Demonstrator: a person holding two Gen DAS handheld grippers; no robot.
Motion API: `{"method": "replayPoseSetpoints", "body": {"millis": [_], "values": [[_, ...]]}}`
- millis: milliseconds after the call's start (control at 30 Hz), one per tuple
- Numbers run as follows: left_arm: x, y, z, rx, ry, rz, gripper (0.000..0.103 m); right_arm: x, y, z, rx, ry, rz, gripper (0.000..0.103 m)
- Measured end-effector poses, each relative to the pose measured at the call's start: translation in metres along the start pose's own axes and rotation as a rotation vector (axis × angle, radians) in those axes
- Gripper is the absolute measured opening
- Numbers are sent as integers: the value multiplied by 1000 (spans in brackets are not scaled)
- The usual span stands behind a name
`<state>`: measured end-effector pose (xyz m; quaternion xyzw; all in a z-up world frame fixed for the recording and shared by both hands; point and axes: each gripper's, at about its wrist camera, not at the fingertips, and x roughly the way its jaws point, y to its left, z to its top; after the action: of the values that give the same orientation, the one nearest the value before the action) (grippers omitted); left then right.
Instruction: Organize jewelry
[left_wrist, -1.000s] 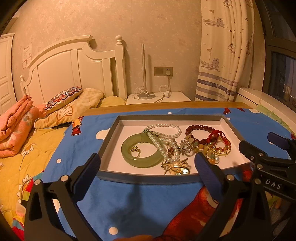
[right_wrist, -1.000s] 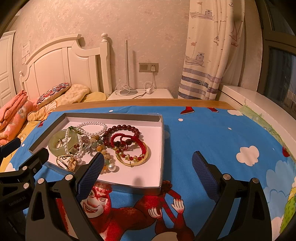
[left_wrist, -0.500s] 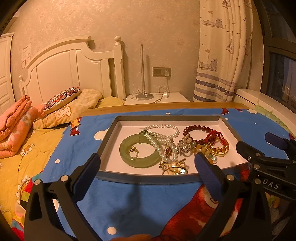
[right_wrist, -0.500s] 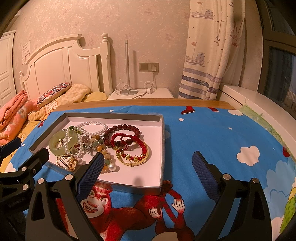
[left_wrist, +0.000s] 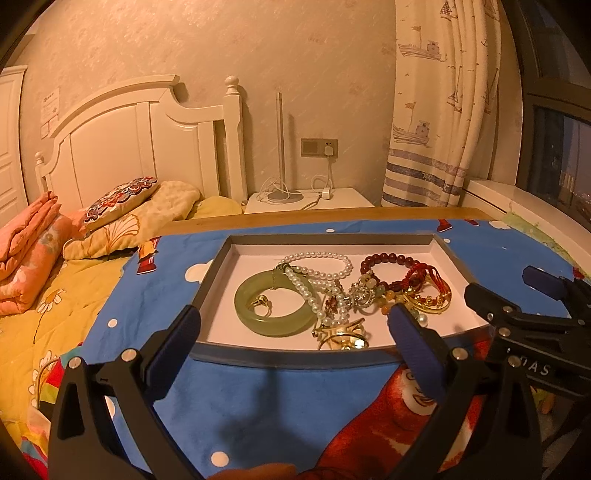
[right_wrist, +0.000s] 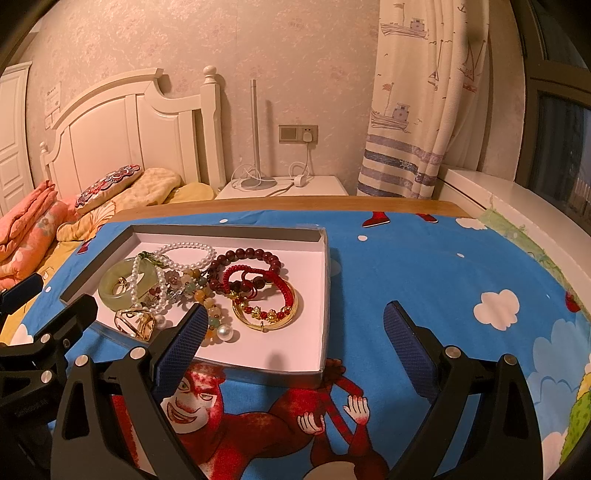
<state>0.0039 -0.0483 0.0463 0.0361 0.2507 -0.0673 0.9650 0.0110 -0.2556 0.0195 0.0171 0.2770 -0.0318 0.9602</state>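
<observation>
A shallow grey tray (left_wrist: 258, 354) with a white floor lies on the blue cartoon cloth (left_wrist: 258, 406); it also shows in the right wrist view (right_wrist: 229, 230). In it lie a green jade bangle (left_wrist: 273, 308), a pearl strand (left_wrist: 317, 271), a dark red bead bracelet (left_wrist: 388, 258), a red cord bracelet with a gold bangle (right_wrist: 267, 308), a gold ring piece (left_wrist: 343, 336) and mixed beads (right_wrist: 207, 295). My left gripper (left_wrist: 295, 332) is open and empty just in front of the tray. My right gripper (right_wrist: 295, 332) is open and empty at the tray's near right corner.
The cloth covers a wooden table (right_wrist: 295, 203). A bed with pillows (left_wrist: 122, 206) and orange blankets (left_wrist: 26, 251) stands on the left. A white nightstand with a lamp base (left_wrist: 284, 195) and a curtain (left_wrist: 436, 110) stand behind. Open blue cloth (right_wrist: 443, 277) lies right of the tray.
Both grippers have shifted only slightly; in the left wrist view the tray has drifted a little to the left. Both stay open and empty.
</observation>
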Motion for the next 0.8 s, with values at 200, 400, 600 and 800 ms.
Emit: {"method": "replayPoseSetpoints", "body": {"millis": [200,400,600,800], "values": [[-1,2,1,-10,-6,17,101,0,0,0,0,-1,0,92],[1,5,1,-17,6,21,101,0,0,0,0,0,1,92],[3,12,2,-58,18,-10,101,0,3,0,0,3,5,92],[13,15,-5,-89,252,0,101,-5,5,-7,14,91,74,92]]}}
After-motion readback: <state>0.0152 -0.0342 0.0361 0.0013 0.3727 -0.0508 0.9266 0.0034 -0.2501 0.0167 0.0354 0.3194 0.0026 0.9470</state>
